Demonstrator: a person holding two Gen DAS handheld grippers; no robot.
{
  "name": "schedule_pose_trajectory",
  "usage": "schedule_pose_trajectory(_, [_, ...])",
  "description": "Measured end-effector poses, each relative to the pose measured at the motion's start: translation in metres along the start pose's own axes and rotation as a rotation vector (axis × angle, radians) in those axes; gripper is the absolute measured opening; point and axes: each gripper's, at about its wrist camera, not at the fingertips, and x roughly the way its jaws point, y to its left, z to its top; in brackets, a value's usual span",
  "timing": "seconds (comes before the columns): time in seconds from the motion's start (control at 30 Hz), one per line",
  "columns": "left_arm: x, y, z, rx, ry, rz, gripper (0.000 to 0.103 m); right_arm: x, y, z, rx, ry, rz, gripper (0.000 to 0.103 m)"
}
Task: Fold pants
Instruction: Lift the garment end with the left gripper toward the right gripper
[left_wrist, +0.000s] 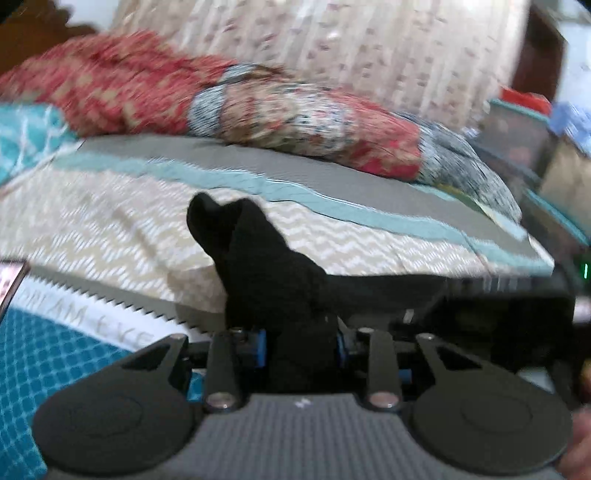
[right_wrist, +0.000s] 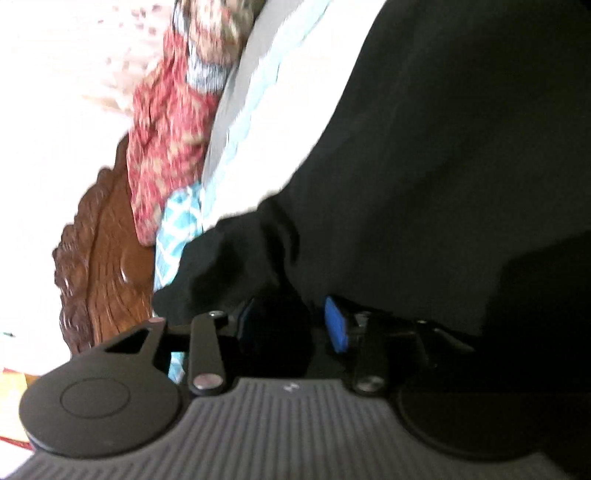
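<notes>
My left gripper (left_wrist: 301, 345) was clamped on a bunched fold of the black pants (left_wrist: 255, 266), lifted above the chevron bedspread (left_wrist: 110, 221), while my right gripper (right_wrist: 291, 325) had pants cloth between its blue pads (right_wrist: 336, 325), contact indiscernible.

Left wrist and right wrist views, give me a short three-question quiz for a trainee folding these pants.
1. True or false: the left gripper has black fabric pants between its jaws.
2. What lies at the far edge of the chevron-patterned beige bedspread? A) red floral quilt B) wicker basket
3. What colour are the right gripper's jaw pads?

Key: 1 true. 2 A, the red floral quilt. 3 blue.
</notes>
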Motion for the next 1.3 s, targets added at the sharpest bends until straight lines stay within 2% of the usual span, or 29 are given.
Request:
schedule_pose_trajectory(0.17, [0.004,-0.035,-0.021,0.210,-0.021,0.012,0.030,-0.028,-0.002,0.003,-0.005,-0.063,-0.043,0.051])
schedule_pose_trajectory(0.27, [0.005,-0.050,-0.030,0.279,-0.012,0.009,0.031,-0.035,-0.002,0.000,0.004,-0.071,-0.032,0.056])
schedule_pose_trajectory(0.37, [0.004,-0.055,-0.035,0.299,-0.009,0.010,0.031,-0.035,0.008,-0.002,-0.048,-0.063,-0.020,0.062])
schedule_pose_trajectory(0.4, [0.003,-0.055,-0.035,0.294,-0.009,0.009,0.031,-0.035,0.012,-0.001,-0.078,-0.061,-0.018,0.068])
schedule_pose_trajectory(0.43, [0.003,-0.053,-0.034,0.288,-0.009,0.008,0.031,-0.033,0.019,-0.002,-0.109,-0.059,-0.017,0.079])
schedule_pose_trajectory(0.5, [0.002,-0.051,-0.034,0.276,-0.007,0.002,0.031,-0.032,0.032,-0.005,-0.172,-0.058,-0.023,0.087])
schedule_pose_trajectory(0.63, [0.002,-0.051,-0.035,0.286,-0.009,0.003,0.031,-0.014,0.053,-0.010,-0.307,-0.019,-0.092,0.087])
schedule_pose_trajectory(0.8, [-0.002,-0.051,-0.038,0.296,-0.013,-0.004,0.031,0.011,0.055,-0.009,-0.397,0.029,-0.161,0.087])
schedule_pose_trajectory(0.9, [-0.005,-0.050,-0.039,0.300,-0.013,-0.019,0.033,0.026,0.054,-0.006,-0.422,0.066,-0.199,0.085])
schedule_pose_trajectory(1.0, [-0.013,-0.048,-0.040,0.320,-0.014,-0.054,0.039,0.041,0.055,-0.005,-0.428,0.096,-0.235,0.061])
schedule_pose_trajectory(1.07, [-0.023,-0.045,-0.043,0.336,-0.021,-0.091,0.049,0.042,0.052,-0.007,-0.424,0.104,-0.245,0.055])
schedule_pose_trajectory(1.1, [-0.028,-0.043,-0.046,0.345,-0.024,-0.102,0.052,0.042,0.052,-0.008,-0.434,0.105,-0.259,0.047])
schedule_pose_trajectory(1.2, [-0.042,-0.039,-0.053,0.338,-0.034,-0.122,0.062,0.047,0.050,-0.009,-0.431,0.109,-0.298,0.044])
schedule_pose_trajectory(1.27, [-0.046,-0.031,-0.051,0.273,-0.025,-0.123,0.074,0.050,0.046,-0.007,-0.409,0.103,-0.313,0.044])
schedule_pose_trajectory(1.3, [-0.046,-0.027,-0.049,0.236,-0.022,-0.122,0.074,0.052,0.045,-0.007,-0.396,0.098,-0.315,0.044])
